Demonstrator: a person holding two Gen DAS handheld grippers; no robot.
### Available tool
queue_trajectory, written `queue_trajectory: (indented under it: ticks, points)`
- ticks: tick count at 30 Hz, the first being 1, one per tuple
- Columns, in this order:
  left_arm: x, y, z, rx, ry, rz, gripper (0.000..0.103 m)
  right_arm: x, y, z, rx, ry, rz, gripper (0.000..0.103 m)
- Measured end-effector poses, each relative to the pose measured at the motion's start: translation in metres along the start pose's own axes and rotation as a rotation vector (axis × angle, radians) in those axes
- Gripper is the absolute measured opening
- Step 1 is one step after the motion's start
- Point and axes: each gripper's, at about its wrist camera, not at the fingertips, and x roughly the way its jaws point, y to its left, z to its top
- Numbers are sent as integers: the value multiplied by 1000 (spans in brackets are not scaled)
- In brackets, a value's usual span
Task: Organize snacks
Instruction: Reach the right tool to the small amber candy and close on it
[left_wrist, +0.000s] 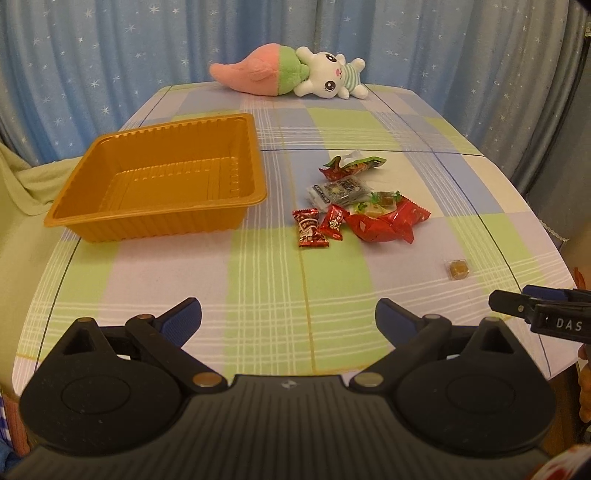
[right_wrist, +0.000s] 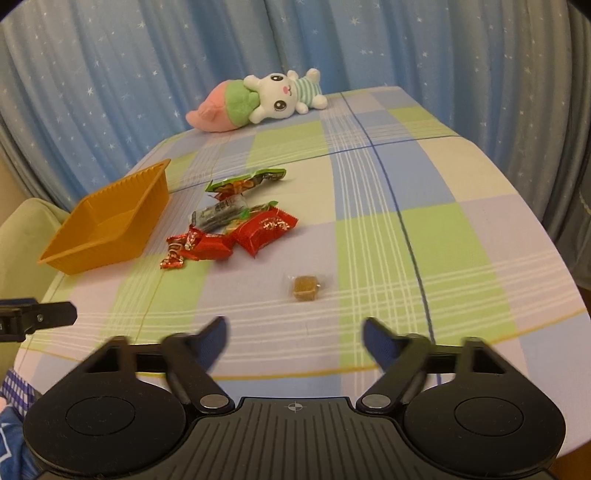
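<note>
Here, both the left gripper (left_wrist: 288, 317) and the right gripper (right_wrist: 293, 334) hover spread wide and empty. Snack packets (left_wrist: 364, 205) lie heaped just right of the empty orange tray (left_wrist: 242, 218); one brown candy (right_wrist: 306, 288) sits nearer, best approached squarely by the right gripper.

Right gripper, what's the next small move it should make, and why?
Probably ease the right gripper forward and down over the lone brown candy. Its jaws stand open and empty, and that candy lies nearly straight ahead of them, apart from the snack pile. The orange tray holds nothing yet, so any snack is a fair start.
</note>
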Motion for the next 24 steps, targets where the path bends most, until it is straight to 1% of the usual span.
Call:
queue_trajectory:
  ticks: [2,7,10,19,24]
  points:
    - [8,-1,4,7,7,-7,100,8,-1,1,4,12,-4,70]
    - [25,-3,13,37,17,-19,98,26,0,4,-5,34,-10,58]
    - [35,-3,18,48,25,-24,97,37,0,8,-5,37,-17,54]
    - [58,-4,33,68,43,-42,95,65,1,21,-25,48,-65,46]
    - [65,-7,37,75,51,-56,93,75,0,24,-44,45,-91,43]
